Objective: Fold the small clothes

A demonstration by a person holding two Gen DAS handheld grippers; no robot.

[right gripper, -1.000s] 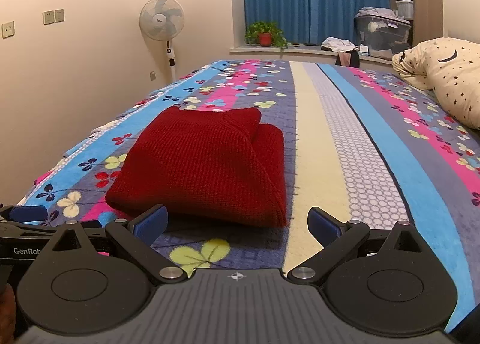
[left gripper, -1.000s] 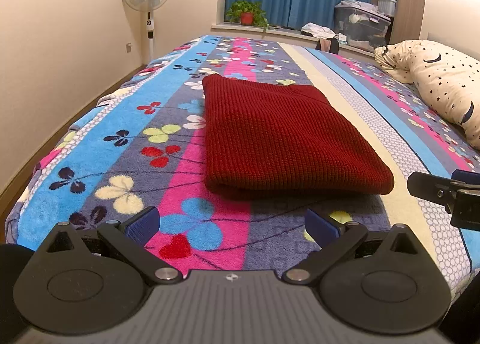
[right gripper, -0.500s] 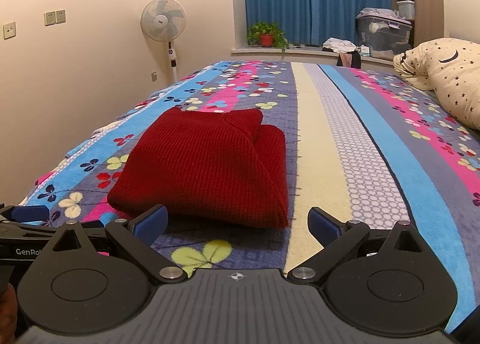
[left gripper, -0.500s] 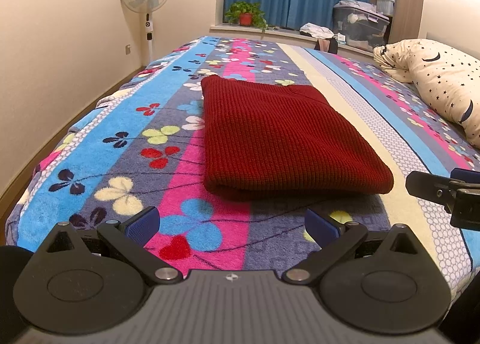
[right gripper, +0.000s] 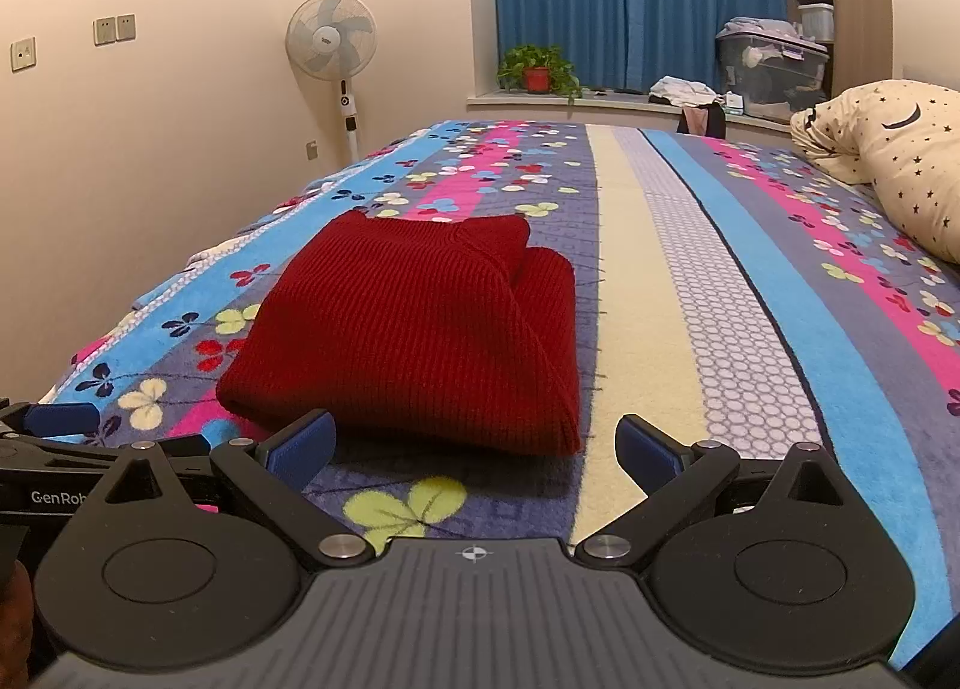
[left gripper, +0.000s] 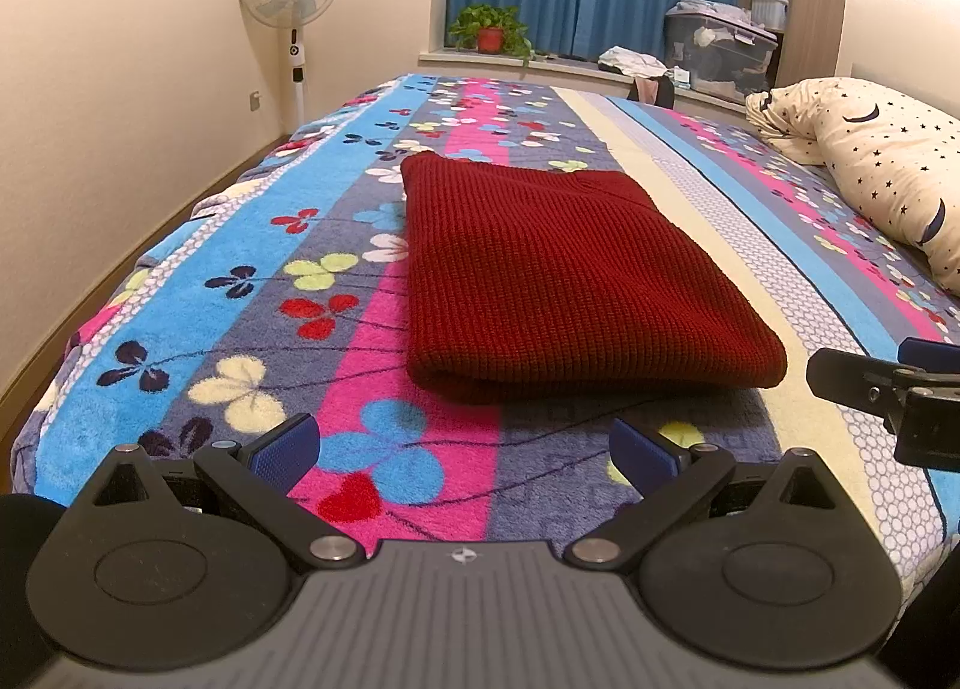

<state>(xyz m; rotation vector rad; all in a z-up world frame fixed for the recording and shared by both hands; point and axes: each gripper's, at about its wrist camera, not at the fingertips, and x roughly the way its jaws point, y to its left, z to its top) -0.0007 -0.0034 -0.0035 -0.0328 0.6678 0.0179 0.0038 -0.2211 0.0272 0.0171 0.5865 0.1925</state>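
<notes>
- My left gripper [left gripper: 462,443] hangs low over the bed's near end with its jaws spread wide and nothing between them; my right gripper [right gripper: 474,443] is just as wide and just as empty, a little to the right of it.
- The red knit sweater [left gripper: 558,281] lies on the floral blanket [left gripper: 180,281] just ahead of both sets of fingertips, not touching either, already folded into a thick, tidy rectangle.
- I judge the folding is about finished: either one more halving or simply leaving it be.
- If I halve it again, I'd take the two near corners together, one per gripper, pinch all layers at once, lift only enough to clear the pile, and carry them evenly toward the far edge so the stack doesn't skew.
- The knit is bulky and springy, so I'd press the crease flat before letting go.
- Its long axis runs away from me, along the blanket's stripes toward the window; the rounded fold faces me.
- From my right camera the right side shows stacked layers with a raised flap at the far end, possibly the collar or a tucked sleeve; I can't tell which.
</notes>
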